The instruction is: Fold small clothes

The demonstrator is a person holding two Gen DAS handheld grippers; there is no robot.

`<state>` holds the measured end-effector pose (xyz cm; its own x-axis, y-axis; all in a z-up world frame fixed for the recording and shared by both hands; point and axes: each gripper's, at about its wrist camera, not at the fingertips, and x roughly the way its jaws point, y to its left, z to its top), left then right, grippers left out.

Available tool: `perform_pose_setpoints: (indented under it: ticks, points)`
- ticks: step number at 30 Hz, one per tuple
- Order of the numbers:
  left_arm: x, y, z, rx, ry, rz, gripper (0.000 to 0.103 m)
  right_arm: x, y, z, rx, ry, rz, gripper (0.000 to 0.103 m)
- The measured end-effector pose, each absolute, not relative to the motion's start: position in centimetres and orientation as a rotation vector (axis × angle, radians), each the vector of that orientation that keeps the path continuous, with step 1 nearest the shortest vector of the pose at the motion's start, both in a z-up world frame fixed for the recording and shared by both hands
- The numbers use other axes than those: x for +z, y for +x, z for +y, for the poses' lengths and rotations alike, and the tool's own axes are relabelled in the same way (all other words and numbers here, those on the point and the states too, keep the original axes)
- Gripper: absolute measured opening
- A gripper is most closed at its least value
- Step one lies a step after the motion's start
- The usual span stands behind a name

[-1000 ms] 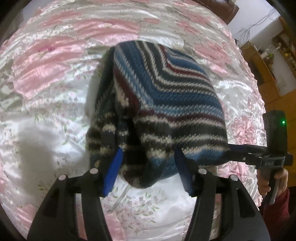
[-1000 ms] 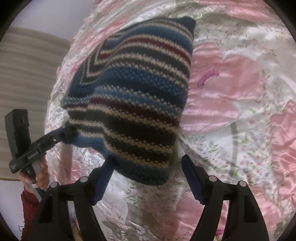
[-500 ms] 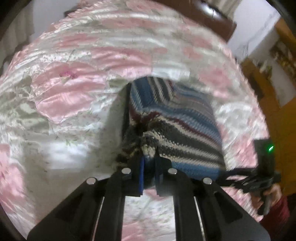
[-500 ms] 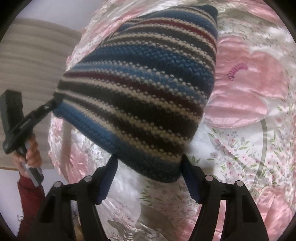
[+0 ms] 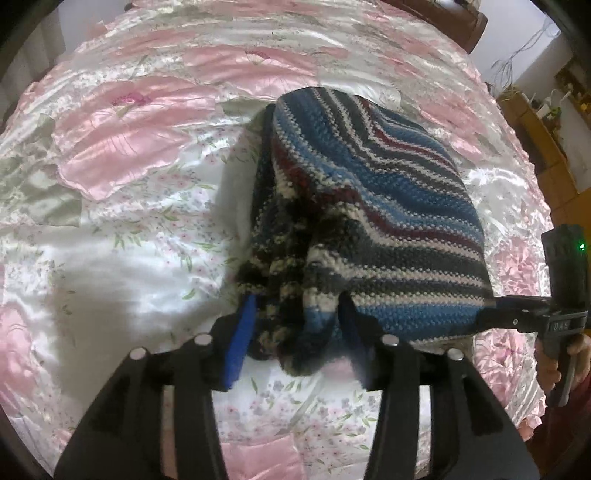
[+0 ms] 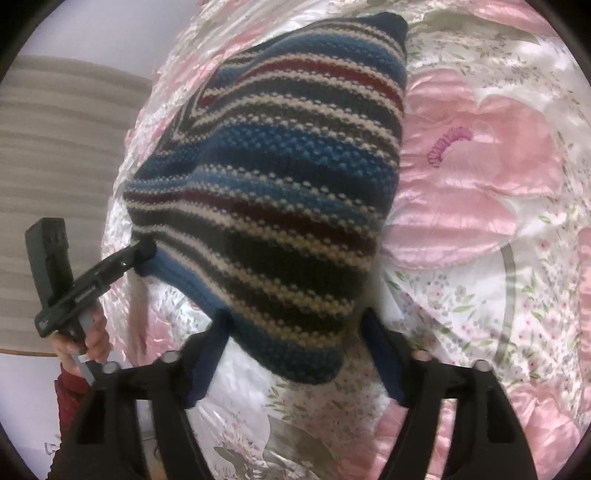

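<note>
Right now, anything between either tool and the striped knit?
Nothing visible. The striped knit lies on the floral bedspread, its near edge already between the open fingers of the left tool. In the right wrist view its corner sits inside the open right tool.

A bed (image 5: 122,229) covered in a shiny satin bedspread (image 6: 480,192) spreads out ahead of and beneath the jaws, white with small floral sprigs and large pink flower patches. Beyond the left jaws, at the far edge of the bed, stands a dark wooden headboard (image 5: 443,14). Off to their right are wooden furniture (image 5: 546,155) and a pale wall with hanging wires (image 5: 517,59). Left of the right jaws hangs a beige striped curtain (image 6: 62,177).
</note>
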<state>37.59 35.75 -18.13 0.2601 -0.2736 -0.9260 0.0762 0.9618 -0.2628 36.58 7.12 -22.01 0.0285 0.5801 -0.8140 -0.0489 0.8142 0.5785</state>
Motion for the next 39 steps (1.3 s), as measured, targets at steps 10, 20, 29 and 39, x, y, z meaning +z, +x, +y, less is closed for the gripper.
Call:
perform_pose_setpoints:
  ticks: [10, 20, 29, 39]
  points:
    - [-20.6, 37.6, 36.2, -0.235, -0.209, 1.342, 0.057, -22.1, 34.1, 7.6, 0.513, 0.374, 1.473, 0.021]
    - [-21.9, 37.7, 36.4, -0.213, -0.240, 1.357, 0.063, -23.7, 35.0, 8.1, 0.483, 0.306, 1.498, 0.045]
    - [-14.9, 38.1, 38.5, -0.327, -0.241, 1.238, 0.065, -17.1, 36.5, 4.6, 0.402, 0.145, 1.375, 0.065]
    - [-16.1, 49.7, 33.9, -0.292, -0.197, 1.275, 0.066, -17.5, 45.9, 2.0, 0.215, 0.194, 1.400, 0.070]
